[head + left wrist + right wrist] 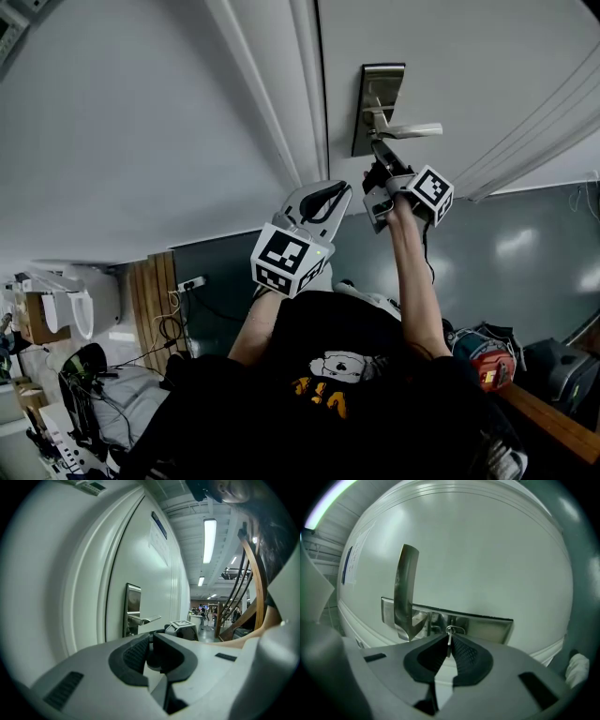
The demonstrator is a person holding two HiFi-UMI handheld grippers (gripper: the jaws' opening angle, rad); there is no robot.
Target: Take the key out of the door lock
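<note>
A steel lock plate (378, 80) with a lever handle (412, 130) sits on the white door (469, 56). My right gripper (376, 145) reaches up to the plate just under the lever. In the right gripper view the thin metal key (449, 640) stands edge-on in the lock plate (487, 627), with a small wire ring (455, 630) at its head. The right gripper (449, 645) is shut on the key, one pad on each flat side. My left gripper (339, 190) hangs back from the door with its pads together and nothing between them (151, 637).
The white door frame (272, 103) and wall (122, 122) lie left of the door. The lever (405, 588) juts out close beside the right jaws. Behind me are a wooden bench (553, 422), bags (487, 361) and a stair rail (255, 573).
</note>
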